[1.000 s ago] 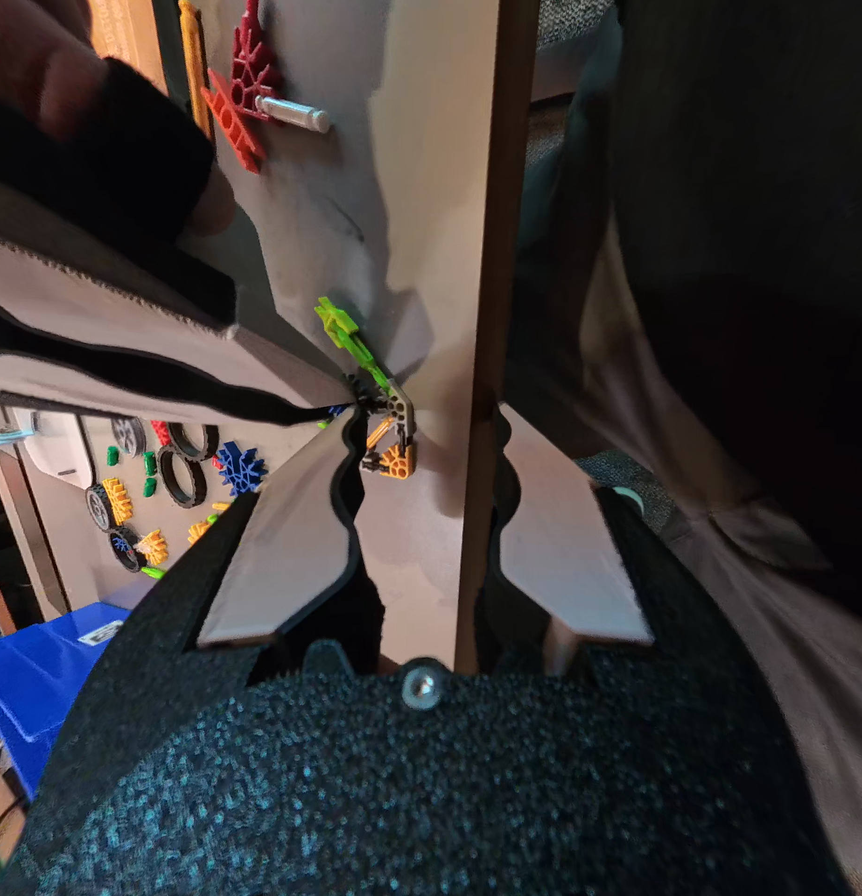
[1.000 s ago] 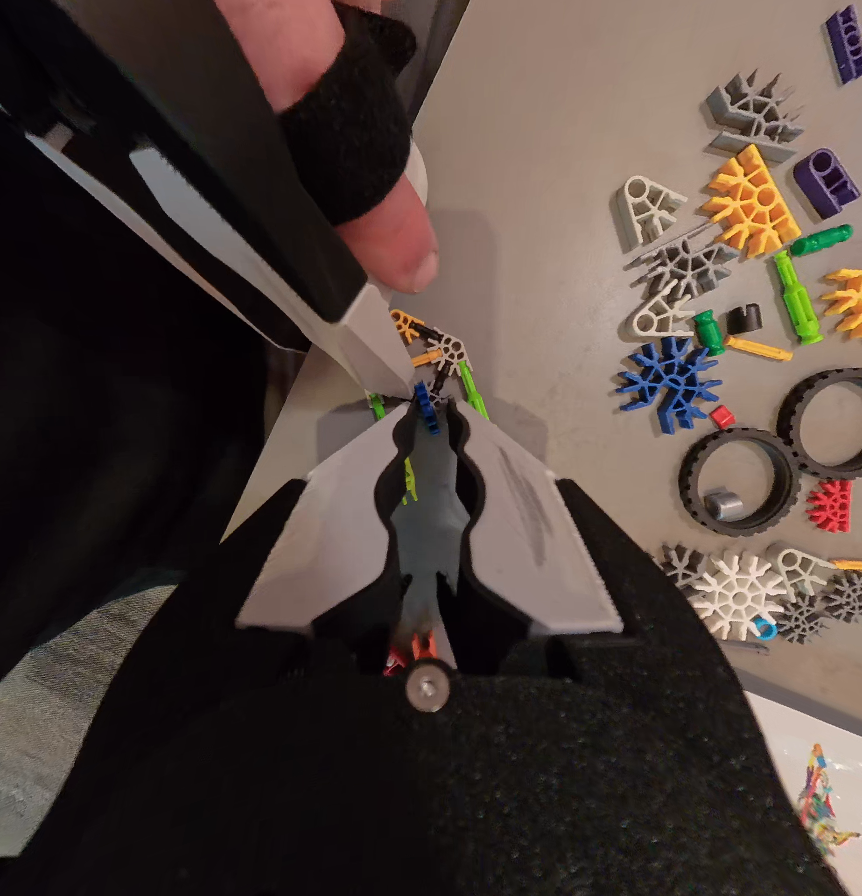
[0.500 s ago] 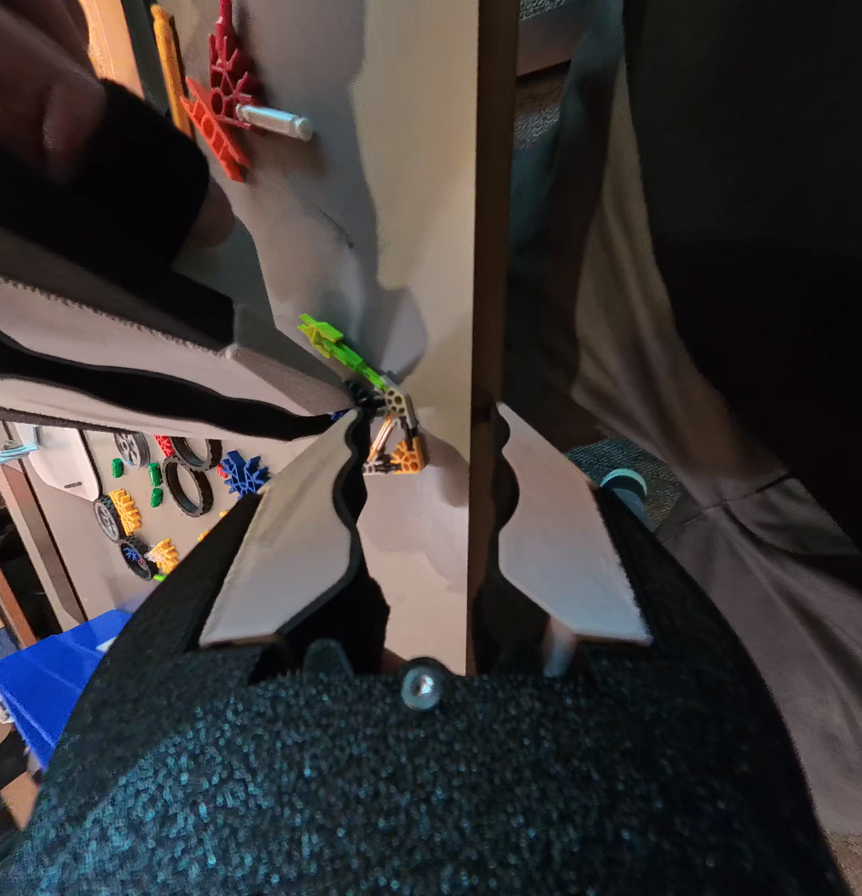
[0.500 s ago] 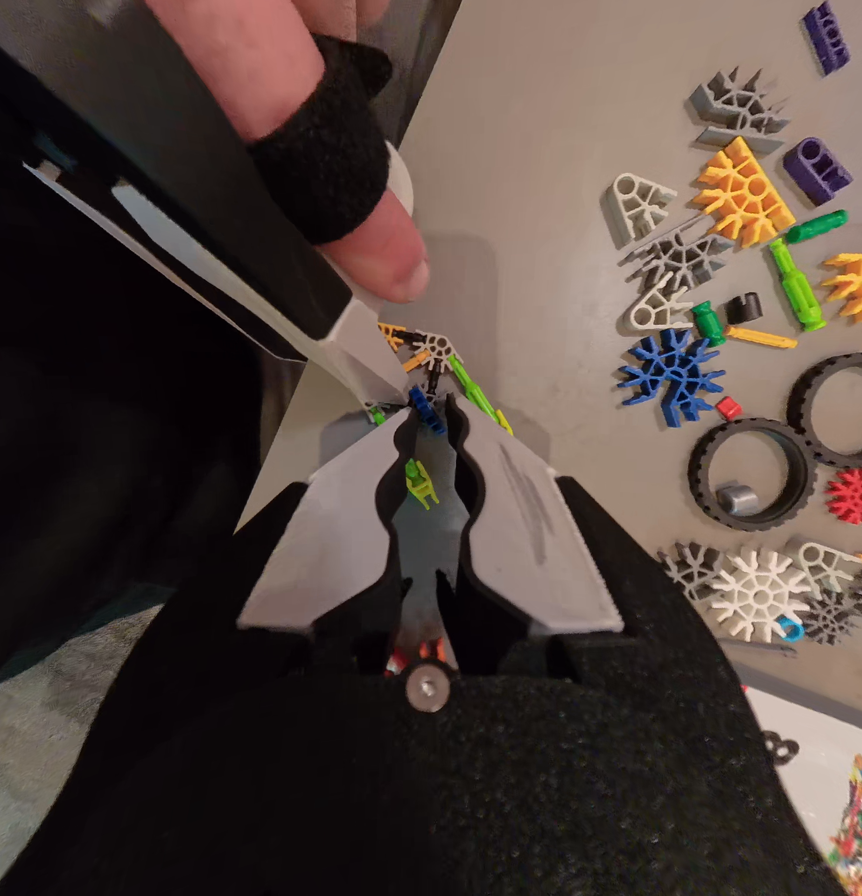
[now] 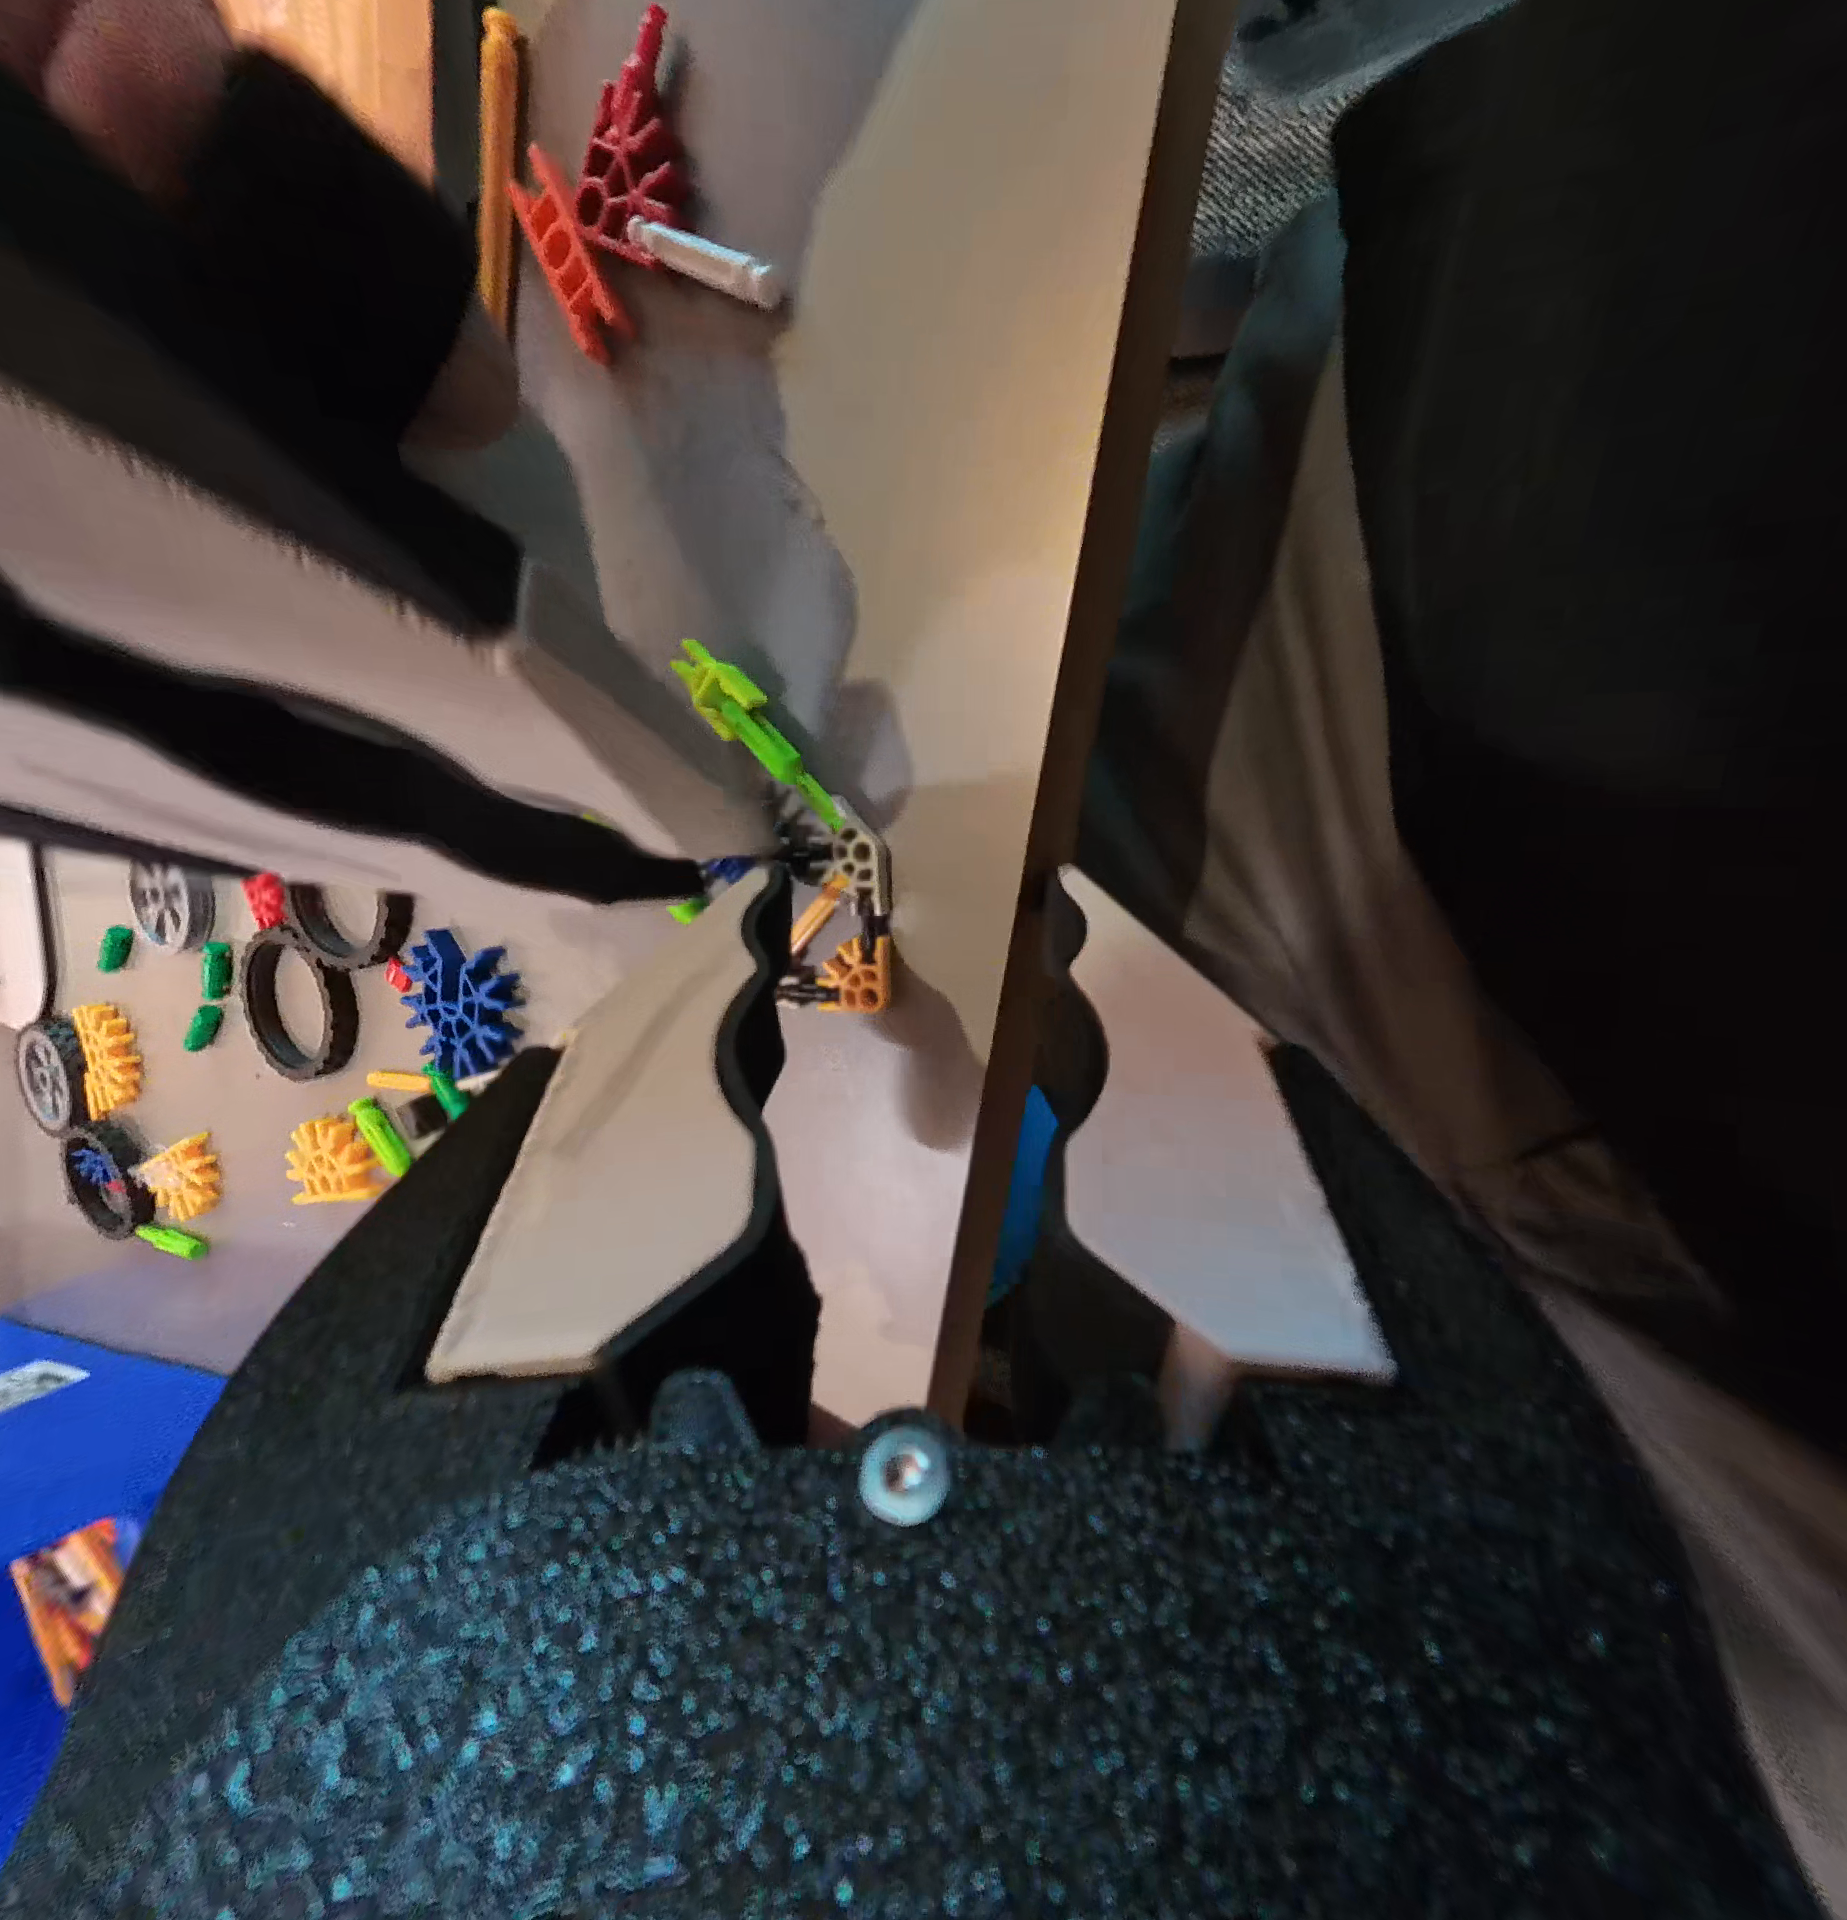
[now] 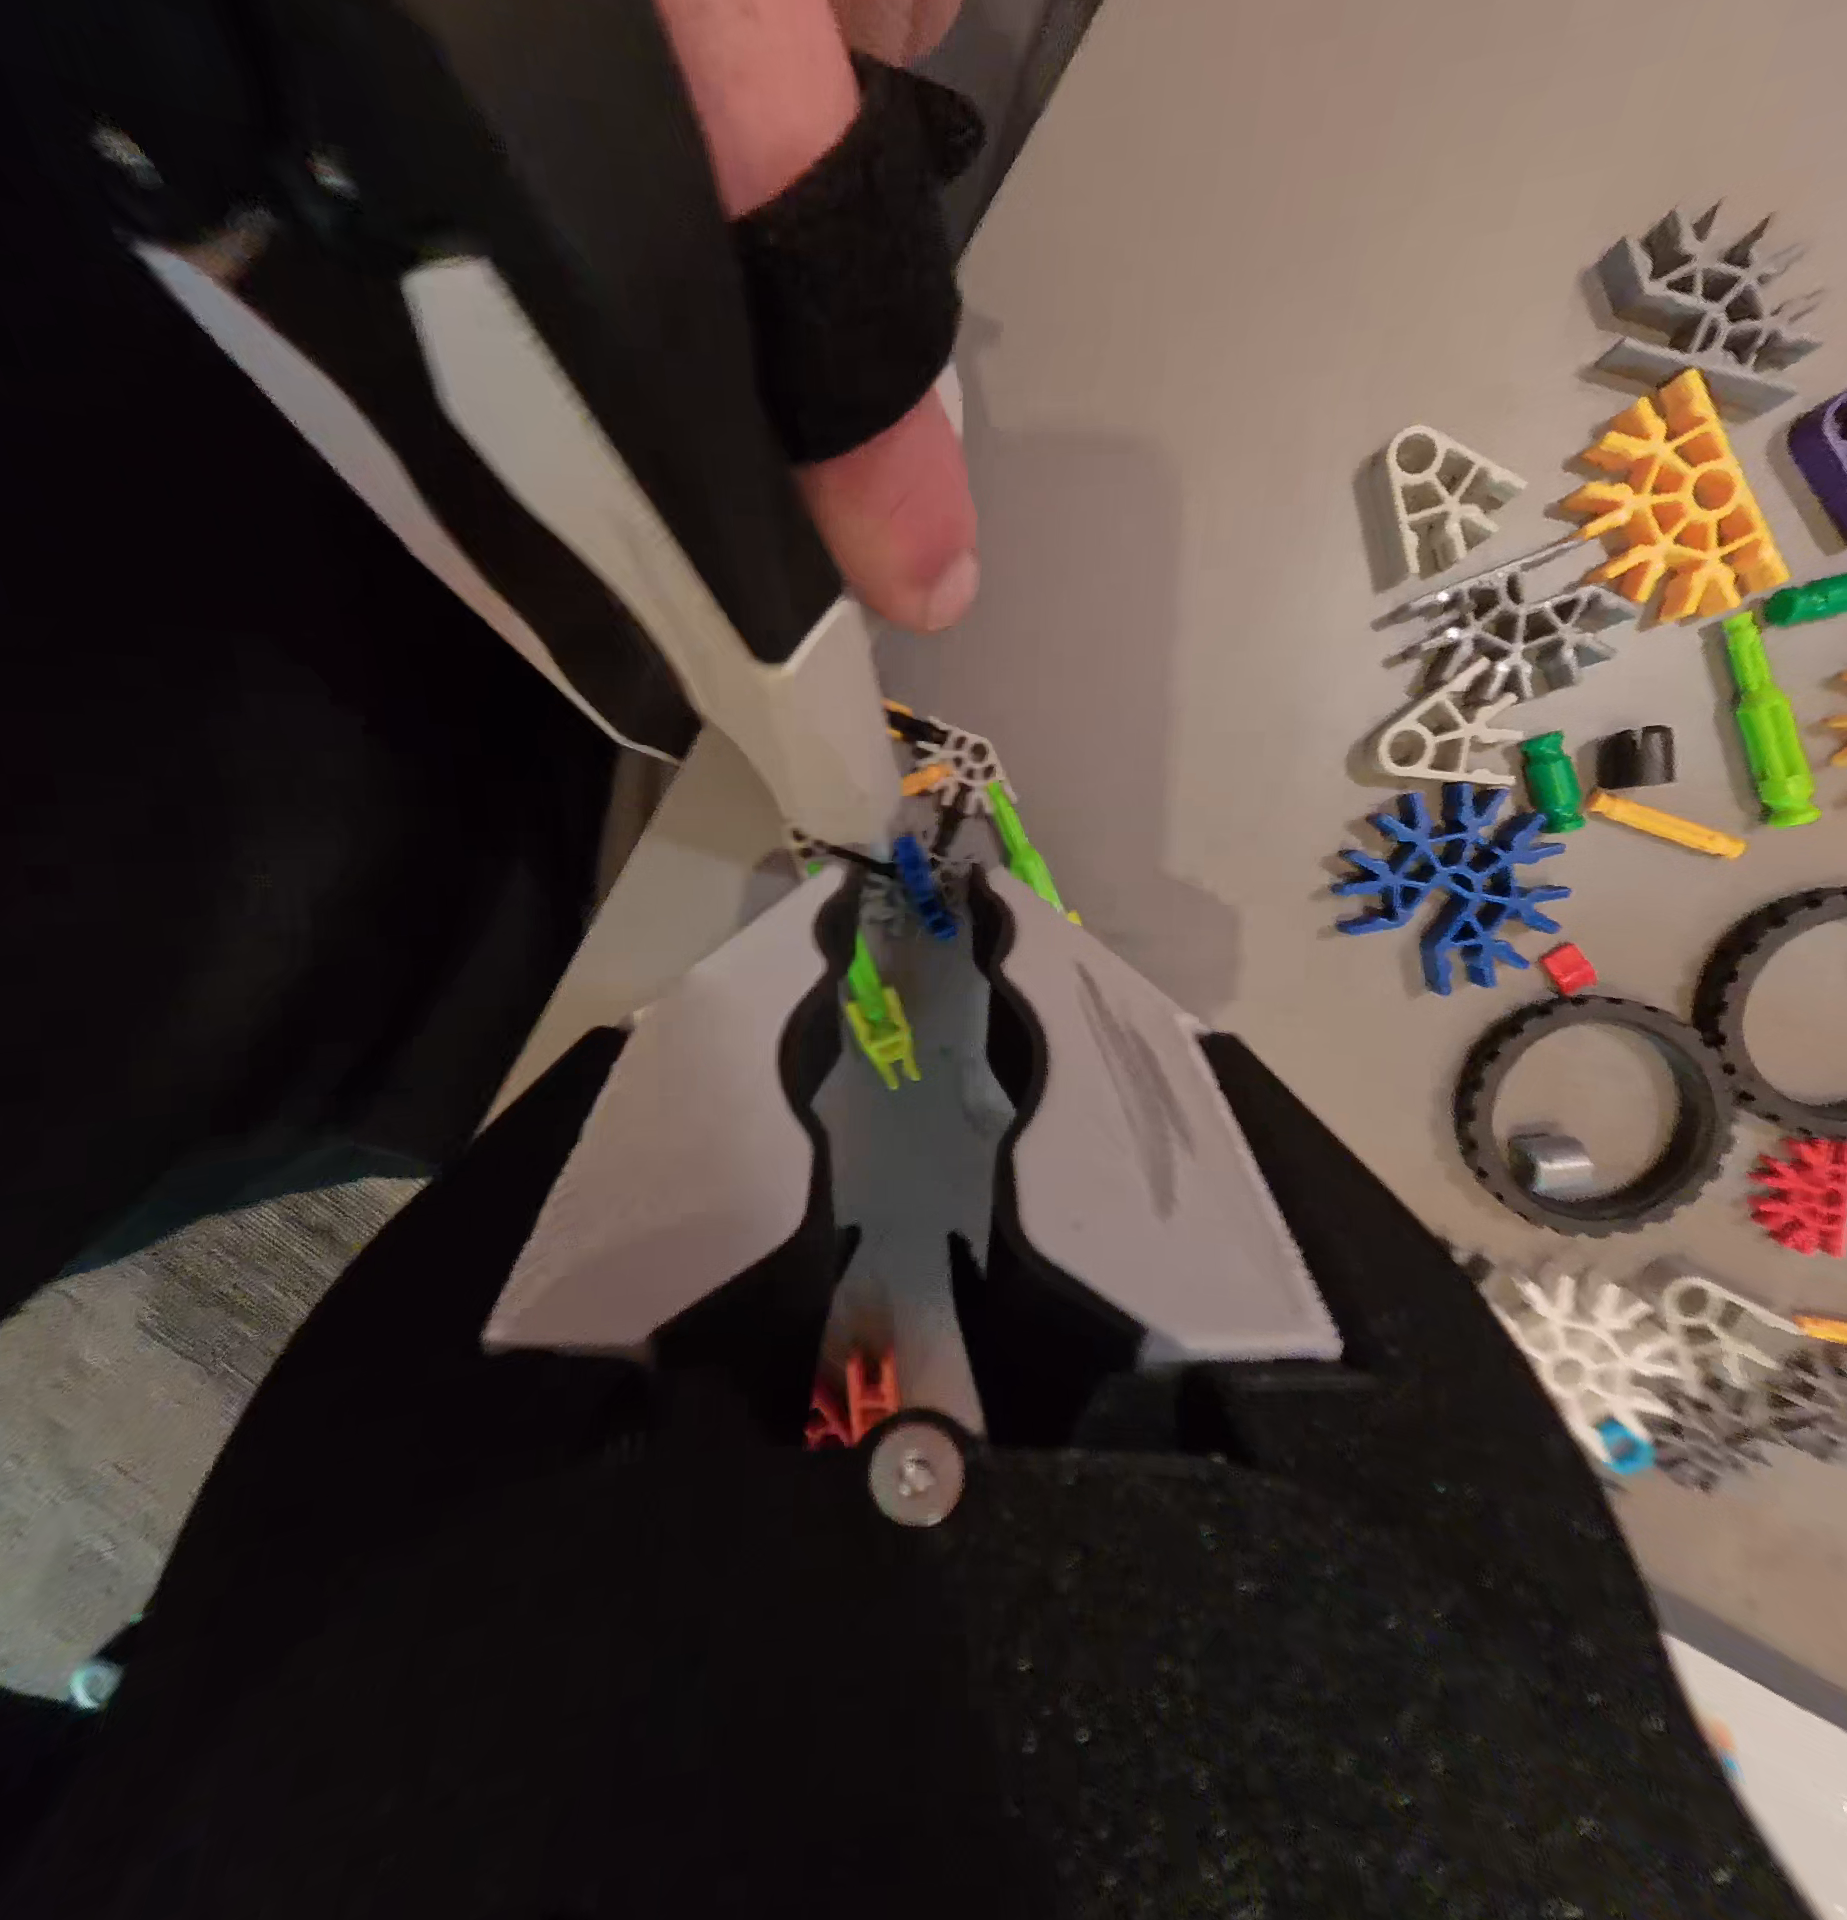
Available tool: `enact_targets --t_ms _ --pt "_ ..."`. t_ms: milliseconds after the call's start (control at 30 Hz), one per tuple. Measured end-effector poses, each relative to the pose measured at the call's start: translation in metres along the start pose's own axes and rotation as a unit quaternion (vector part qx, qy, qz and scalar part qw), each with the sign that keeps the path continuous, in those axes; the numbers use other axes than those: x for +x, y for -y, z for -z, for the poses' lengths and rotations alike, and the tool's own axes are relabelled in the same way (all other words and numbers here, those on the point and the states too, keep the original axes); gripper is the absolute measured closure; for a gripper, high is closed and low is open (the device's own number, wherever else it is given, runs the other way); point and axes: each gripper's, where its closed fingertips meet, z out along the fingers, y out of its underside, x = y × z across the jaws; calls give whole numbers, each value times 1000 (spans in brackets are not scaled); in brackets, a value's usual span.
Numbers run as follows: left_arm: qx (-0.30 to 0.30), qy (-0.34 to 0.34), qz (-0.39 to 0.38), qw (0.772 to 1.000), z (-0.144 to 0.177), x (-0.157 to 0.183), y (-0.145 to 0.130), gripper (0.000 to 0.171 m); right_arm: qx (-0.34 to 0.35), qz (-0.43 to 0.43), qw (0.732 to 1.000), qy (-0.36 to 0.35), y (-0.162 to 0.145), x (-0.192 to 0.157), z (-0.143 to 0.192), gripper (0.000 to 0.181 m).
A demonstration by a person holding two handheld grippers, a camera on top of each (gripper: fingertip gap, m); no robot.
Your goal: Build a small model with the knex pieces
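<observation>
My right fingers [image 6: 1106, 1122] are clenched on the blue hub of the small assembly [image 5: 859, 854] at the counter [image 6: 1158, 520] edge, while my left fingers [image 5: 638, 1143] are spread astride that edge with one tip touching it, so I judge a square, untwisted pinch matters most.

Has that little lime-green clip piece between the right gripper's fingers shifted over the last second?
Yes. The lime-green clip has slid down between the right gripper's fingers toward the camera, away from the small blue connector at the tips.
</observation>
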Motion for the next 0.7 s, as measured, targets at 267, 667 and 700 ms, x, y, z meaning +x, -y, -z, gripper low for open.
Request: enact_targets --t_ms 267,667,700 --pt "27 29 23 999 4 -1 -4 126 28 0 999 -42 -8 3 5 159" --pt "35 55 42 997 8 -4 -9 123 39 47 996 -65 2 6 -1 170" --pt "34 53 45 997 7 -4 -10 122 37 51 996 -62 2 5 -1 171"
